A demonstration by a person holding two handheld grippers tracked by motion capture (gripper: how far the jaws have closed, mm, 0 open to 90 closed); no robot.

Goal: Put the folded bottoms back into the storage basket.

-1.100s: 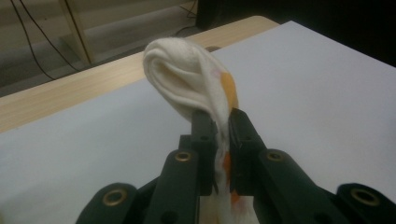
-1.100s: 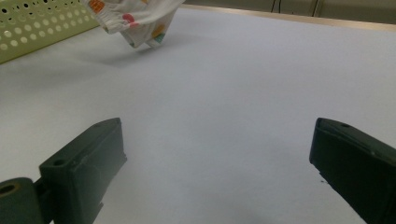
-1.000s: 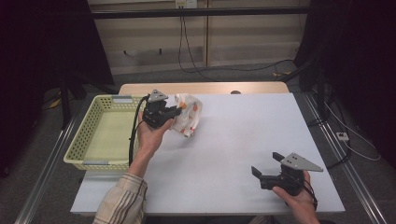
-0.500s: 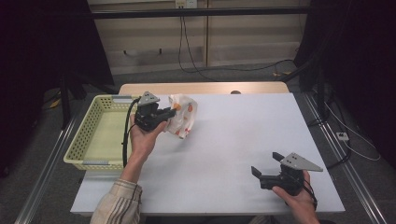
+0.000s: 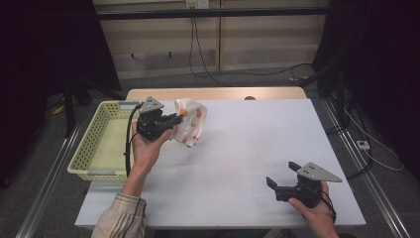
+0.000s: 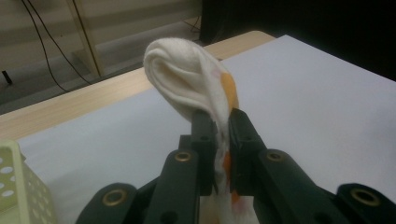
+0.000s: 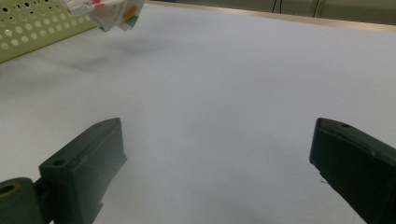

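A white cloth with orange spots [image 5: 190, 121] hangs bunched above the table's left part, pinched in my left gripper [image 5: 179, 118], which is shut on it. In the left gripper view the cloth [image 6: 191, 86] loops up from between the closed jaws of my left gripper [image 6: 218, 119]. The cloth's lower end [image 7: 105, 13] dangles at the top left of the right gripper view. My right gripper [image 5: 282, 177] rests low near the table's front right, open with nothing between its jaws [image 7: 219, 154].
A pale yellow perforated basket [image 5: 94, 148] stands at the table's left edge, just left of the held cloth; its wall [image 7: 32, 28] appears in the right gripper view. The white table top [image 5: 257, 139] stretches between both hands. A wooden strip [image 5: 218, 93] borders the far edge.
My left gripper has carried the cloth leftward and slightly up, closer to the basket. The right gripper has stayed where it was.
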